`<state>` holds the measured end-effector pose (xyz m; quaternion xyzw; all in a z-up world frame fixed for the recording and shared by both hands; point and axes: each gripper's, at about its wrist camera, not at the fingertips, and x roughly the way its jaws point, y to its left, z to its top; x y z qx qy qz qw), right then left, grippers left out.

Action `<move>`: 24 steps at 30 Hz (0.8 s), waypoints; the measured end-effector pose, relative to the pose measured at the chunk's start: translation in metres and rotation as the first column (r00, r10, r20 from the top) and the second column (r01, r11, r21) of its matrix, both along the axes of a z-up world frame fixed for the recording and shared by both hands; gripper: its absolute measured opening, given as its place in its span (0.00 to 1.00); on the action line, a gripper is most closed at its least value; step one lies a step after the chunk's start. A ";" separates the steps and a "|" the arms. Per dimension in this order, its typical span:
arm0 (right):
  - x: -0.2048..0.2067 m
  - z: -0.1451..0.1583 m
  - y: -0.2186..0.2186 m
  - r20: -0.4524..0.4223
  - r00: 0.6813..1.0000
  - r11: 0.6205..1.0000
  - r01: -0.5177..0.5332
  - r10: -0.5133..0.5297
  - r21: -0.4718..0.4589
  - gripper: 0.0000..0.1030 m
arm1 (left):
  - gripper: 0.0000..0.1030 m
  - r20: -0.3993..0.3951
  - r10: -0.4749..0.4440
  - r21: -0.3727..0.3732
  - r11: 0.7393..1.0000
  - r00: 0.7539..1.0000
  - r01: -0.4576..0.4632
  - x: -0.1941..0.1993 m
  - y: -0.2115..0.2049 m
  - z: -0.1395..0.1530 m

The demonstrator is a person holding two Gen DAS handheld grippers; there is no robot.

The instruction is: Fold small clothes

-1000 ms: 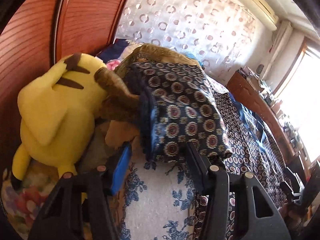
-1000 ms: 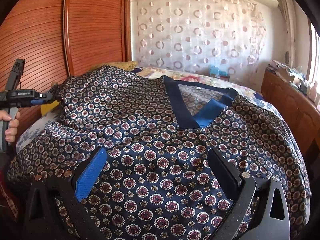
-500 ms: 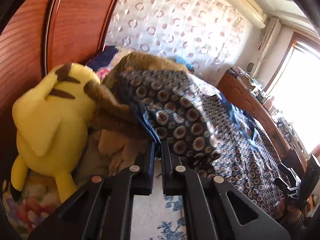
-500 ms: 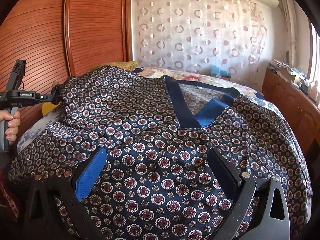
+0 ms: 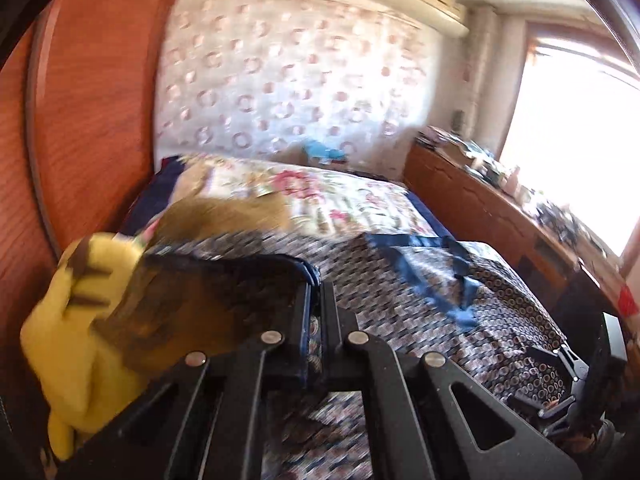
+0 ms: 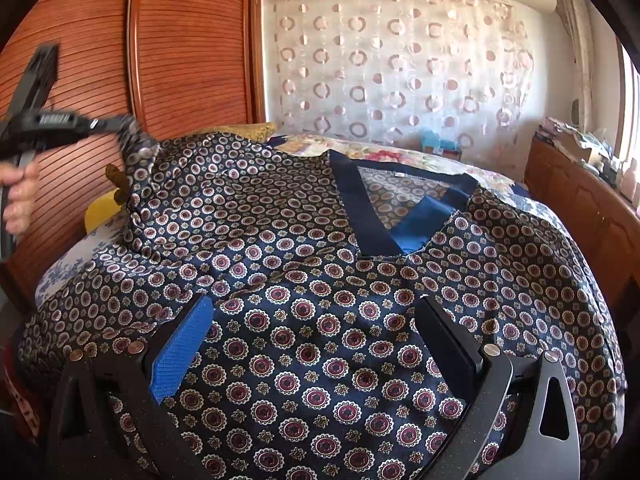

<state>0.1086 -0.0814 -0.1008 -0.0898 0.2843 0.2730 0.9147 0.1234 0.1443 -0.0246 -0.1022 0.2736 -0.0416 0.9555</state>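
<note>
A navy patterned V-neck shirt [image 6: 320, 264] with a dark blue collar lies spread over the bed; it also shows in the left wrist view [image 5: 460, 292]. My left gripper [image 5: 316, 312] is shut on the sleeve hem and holds it lifted above the bed's left side; in the right wrist view it [image 6: 116, 124] shows at upper left with the sleeve [image 6: 138, 156] hanging from it. My right gripper [image 6: 316, 340] is open and empty, hovering just over the shirt's lower front.
A yellow plush toy [image 5: 76, 320] sits against the wooden headboard [image 6: 80, 80] on the left, beside a brown plush [image 5: 224, 216]. A wooden sideboard [image 6: 588, 208] with clutter runs along the right. A floral bedsheet [image 5: 332, 196] lies beyond the shirt.
My left gripper closed on the sleeve hem, then lifted it up and swung toward the shirt's middle. My right gripper stayed open over the shirt.
</note>
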 end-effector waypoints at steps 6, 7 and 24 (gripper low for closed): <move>0.001 -0.002 -0.001 -0.008 1.000 1.000 -0.001 0.001 0.012 0.99 | 0.01 -0.064 -0.112 0.062 0.991 0.992 0.116 0.027 -0.054 0.003; 0.001 -0.002 -0.001 -0.009 1.000 1.000 -0.002 0.002 0.014 0.99 | 0.01 -0.083 -0.131 0.068 0.988 0.988 0.136 0.027 -0.061 0.000; 0.005 -0.002 -0.003 -0.029 1.000 1.000 -0.003 0.004 0.019 0.99 | 0.24 -0.110 -0.042 0.106 0.993 0.993 0.054 -0.045 -0.046 -0.011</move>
